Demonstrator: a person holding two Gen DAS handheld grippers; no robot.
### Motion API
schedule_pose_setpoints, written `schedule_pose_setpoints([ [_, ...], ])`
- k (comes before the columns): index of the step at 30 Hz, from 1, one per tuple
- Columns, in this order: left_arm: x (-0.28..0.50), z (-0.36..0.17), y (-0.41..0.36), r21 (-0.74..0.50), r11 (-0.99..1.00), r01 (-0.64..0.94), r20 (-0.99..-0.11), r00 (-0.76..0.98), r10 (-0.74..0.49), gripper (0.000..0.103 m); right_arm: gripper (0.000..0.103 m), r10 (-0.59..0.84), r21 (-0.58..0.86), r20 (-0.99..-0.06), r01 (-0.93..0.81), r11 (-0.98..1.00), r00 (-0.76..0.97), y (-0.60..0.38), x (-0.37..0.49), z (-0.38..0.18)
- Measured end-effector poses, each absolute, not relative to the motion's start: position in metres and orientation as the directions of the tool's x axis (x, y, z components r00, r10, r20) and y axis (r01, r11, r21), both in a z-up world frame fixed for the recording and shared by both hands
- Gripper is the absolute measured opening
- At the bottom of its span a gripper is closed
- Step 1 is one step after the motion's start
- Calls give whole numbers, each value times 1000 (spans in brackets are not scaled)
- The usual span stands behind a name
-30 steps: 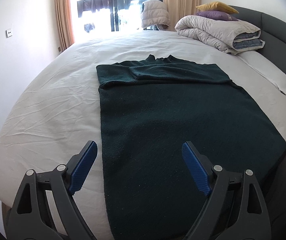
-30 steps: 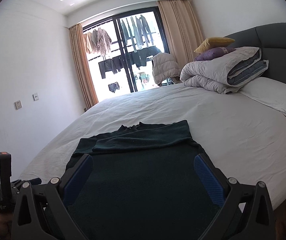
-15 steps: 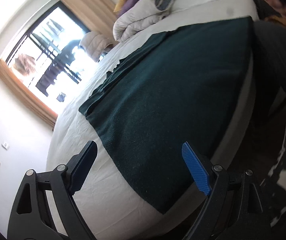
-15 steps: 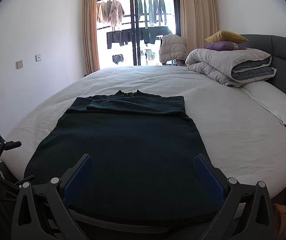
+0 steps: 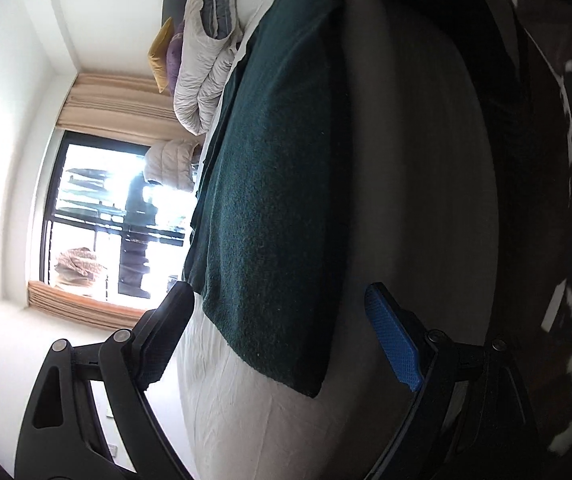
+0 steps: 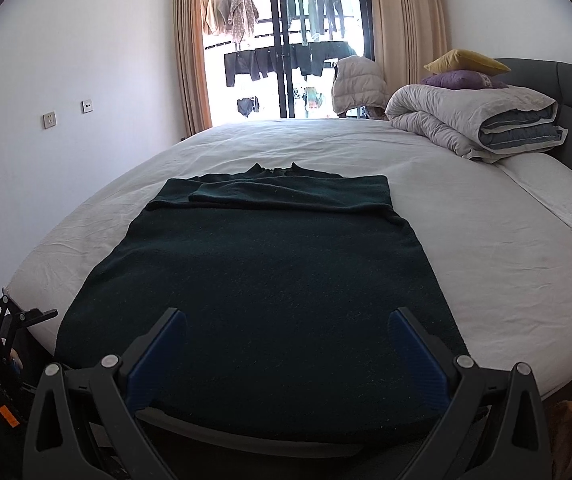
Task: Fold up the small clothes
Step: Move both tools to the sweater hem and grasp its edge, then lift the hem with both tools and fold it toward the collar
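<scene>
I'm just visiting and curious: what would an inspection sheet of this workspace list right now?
Surface: bed with white sheet, lightly wrinkled.
Job's things: dark green sweater lying flat, sleeves folded across the chest, hem at the near edge.
Clutter: folded duvet, yellow and purple cushions, pillow.
Grippers: left gripper open, rolled sideways by the hem corner; right gripper open over the hem.
Cables: nothing seen.
Surroundings: balcony door, hanging laundry, curtains, wall sockets.

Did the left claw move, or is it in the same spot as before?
Yes. The left claw rolled sideways and dropped toward the bed edge: the window, upright earlier, now lies on its side.
</scene>
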State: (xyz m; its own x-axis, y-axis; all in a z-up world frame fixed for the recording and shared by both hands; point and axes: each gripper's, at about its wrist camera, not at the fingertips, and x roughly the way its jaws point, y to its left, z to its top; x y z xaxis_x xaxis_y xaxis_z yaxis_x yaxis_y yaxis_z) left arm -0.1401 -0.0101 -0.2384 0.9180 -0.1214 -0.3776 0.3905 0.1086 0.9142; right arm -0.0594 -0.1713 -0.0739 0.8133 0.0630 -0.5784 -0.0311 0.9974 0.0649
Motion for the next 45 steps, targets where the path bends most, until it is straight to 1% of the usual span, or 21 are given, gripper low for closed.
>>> schedule_pose_setpoints([
  [3, -135, -248, -9, 929, 90, 358, -345, 930, -129, 89, 103, 65, 63, -582, -35, 997, 811, -169, -59, -75],
  [8, -132, -250, -5, 935, 104, 338, -322, 936, -144, 89, 103, 65, 60, -581, -37, 998, 811, -169, -58, -75],
  [10, -132, -249, -1, 936, 114, 334, -316, 937, -150, 87, 103, 65, 61, -582, -37, 997, 811, -168, -58, -75],
  [13, -130, -235, 4, 923, 165, 348, -323, 933, -157, 71, 102, 66, 60, -582, -38, 997, 811, -167, -58, -75],
  [14, -129, -230, 5, 920, 185, 345, -320, 935, -155, 62, 102, 68, 59, -582, -42, 997, 810, -167, -58, -76],
  [15, -130, -226, 3, 918, 200, 342, -316, 937, -150, 50, 102, 69, 55, -583, -46, 997, 810, -166, -58, -76],
  [17, -123, -219, 2, 914, 223, 339, -316, 939, -136, 35, 101, 68, 45, -584, -52, 998, 809, -163, -57, -76],
  [20, -120, -203, 2, 905, 267, 331, -299, 942, -152, 34, 101, 68, 28, -583, -63, 998, 809, -160, -58, -74],
  [23, -119, -189, 1, 891, 291, 348, -309, 935, -175, 34, 101, 58, -1, -591, -73, 997, 805, -159, -60, -74],
  [27, -105, -171, 1, 822, 369, 434, -399, 901, -171, 33, 99, 45, -67, -609, -107, 992, 792, -156, -64, -78],
  [29, -90, -161, 1, 763, 442, 473, -450, 878, -162, 33, 97, 34, -129, -617, -143, 981, 786, -152, -67, -80],
  [31, -73, -150, 2, 690, 516, 508, -505, 848, -160, 30, 96, 18, -203, -620, -182, 962, 784, -145, -72, -82],
  [33, -60, -141, 2, 638, 567, 521, -533, 830, -163, 29, 95, 8, -271, -622, -224, 936, 783, -140, -76, -83],
  [34, -53, -137, 1, 615, 586, 528, -545, 821, -169, 28, 93, 7, -301, -622, -247, 921, 783, -137, -79, -84],
  [35, -47, -134, 0, 590, 602, 538, -558, 811, -177, 22, 93, 5, -332, -622, -269, 904, 783, -134, -81, -84],
  [36, -42, -130, -1, 572, 615, 543, -564, 805, -185, 19, 92, -3, -366, -621, -286, 886, 784, -132, -83, -86],
  [37, -38, -127, -2, 557, 624, 548, -569, 799, -193, 18, 90, -12, -398, -621, -302, 866, 784, -130, -84, -88],
  [38, -38, -124, -3, 546, 629, 553, -573, 794, -201, 13, 88, -21, -427, -623, -317, 847, 782, -128, -86, -90],
  [39, -36, -121, -5, 542, 631, 555, -573, 793, -206, 10, 85, -29, -448, -630, -333, 830, 776, -127, -87, -93],
  [42, -32, -116, -10, 535, 630, 563, -568, 792, -225, 5, 84, -58, -496, -644, -359, 791, 763, -130, -92, -103],
  [45, -32, -116, -13, 494, 651, 576, -581, 776, -246, 5, 83, -98, -536, -656, -370, 759, 749, -134, -98, -113],
])
